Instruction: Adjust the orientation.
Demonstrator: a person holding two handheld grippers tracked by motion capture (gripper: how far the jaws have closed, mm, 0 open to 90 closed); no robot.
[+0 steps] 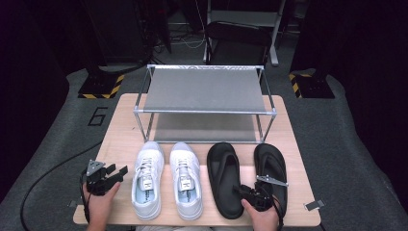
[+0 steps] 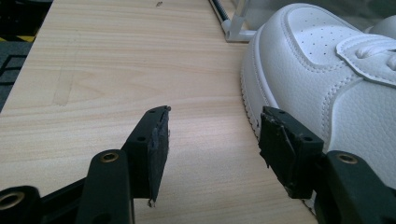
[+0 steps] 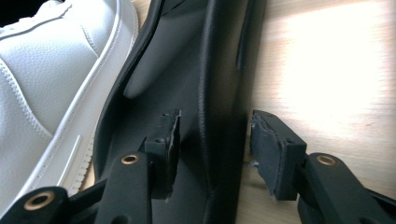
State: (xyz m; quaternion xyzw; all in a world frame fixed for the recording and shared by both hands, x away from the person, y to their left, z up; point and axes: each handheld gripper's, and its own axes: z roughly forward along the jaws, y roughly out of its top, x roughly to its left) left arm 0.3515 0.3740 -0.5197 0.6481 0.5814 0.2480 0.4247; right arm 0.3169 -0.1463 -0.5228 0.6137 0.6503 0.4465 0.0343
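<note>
A pair of white sneakers (image 1: 166, 179) and a pair of black sandals (image 1: 223, 168) lie side by side on the wooden table (image 1: 125, 120), toes toward the rack. My right gripper (image 1: 240, 188) sits low at the heel end of the left sandal. In the right gripper view its jaws (image 3: 215, 116) stand open astride that sandal's (image 3: 187, 56) raised right rim, one pad inside the footbed and one over the table, with a gap on each side. My left gripper (image 1: 117, 171) rests open on the table just left of the left sneaker (image 2: 317, 70), nothing between its jaws (image 2: 215, 116).
A two-tier metal shoe rack (image 1: 204, 89) with grey shelves stands at the back of the table. The right sandal (image 1: 270, 161) lies close beside my right gripper. Bare wood stretches left of the sneakers. A dark chair (image 1: 238, 41) stands behind the table.
</note>
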